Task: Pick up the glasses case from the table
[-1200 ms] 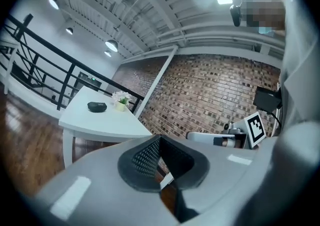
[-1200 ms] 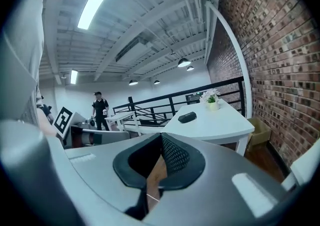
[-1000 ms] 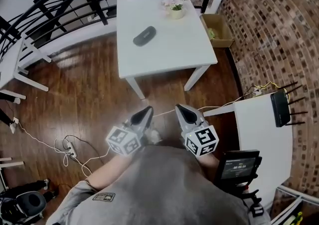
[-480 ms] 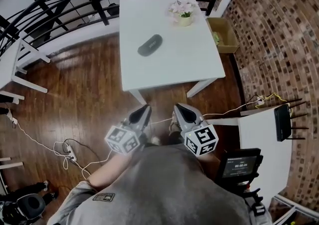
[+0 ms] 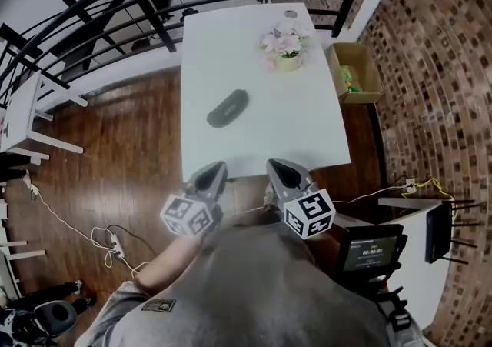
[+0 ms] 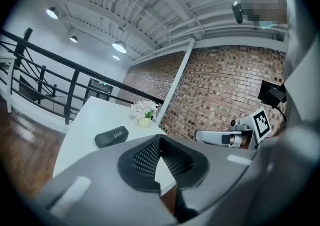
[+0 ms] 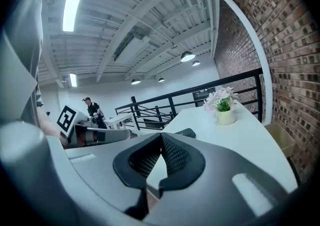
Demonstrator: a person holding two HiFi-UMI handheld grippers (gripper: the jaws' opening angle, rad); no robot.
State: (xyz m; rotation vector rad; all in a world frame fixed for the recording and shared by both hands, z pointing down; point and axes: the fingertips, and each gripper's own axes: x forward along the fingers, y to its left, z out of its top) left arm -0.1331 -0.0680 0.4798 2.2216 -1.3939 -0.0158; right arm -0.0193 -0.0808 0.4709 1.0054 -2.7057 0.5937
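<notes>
A dark oblong glasses case (image 5: 227, 108) lies on the white table (image 5: 307, 130), left of its middle. It also shows ahead in the left gripper view as the case (image 6: 111, 136), and partly behind the jaws in the right gripper view as the case (image 7: 184, 133). My left gripper (image 5: 213, 175) and right gripper (image 5: 278, 170) are side by side at the table's near edge, well short of the case. Both point at the table. The left gripper (image 6: 160, 139) is shut and empty, and the right gripper (image 7: 161, 136) has its tips together with nothing between them.
A small pot of pink flowers (image 5: 286, 49) stands at the table's far side. A cardboard box (image 5: 355, 72) sits on the floor to the right by the brick wall. A black railing (image 5: 146, 7) runs behind the table. A screen device (image 5: 370, 247) and cables (image 5: 115, 241) are near me.
The table and case have drawn nearer in the head view. Both grippers moved forward from over the wooden floor to the table's near edge, still shut.
</notes>
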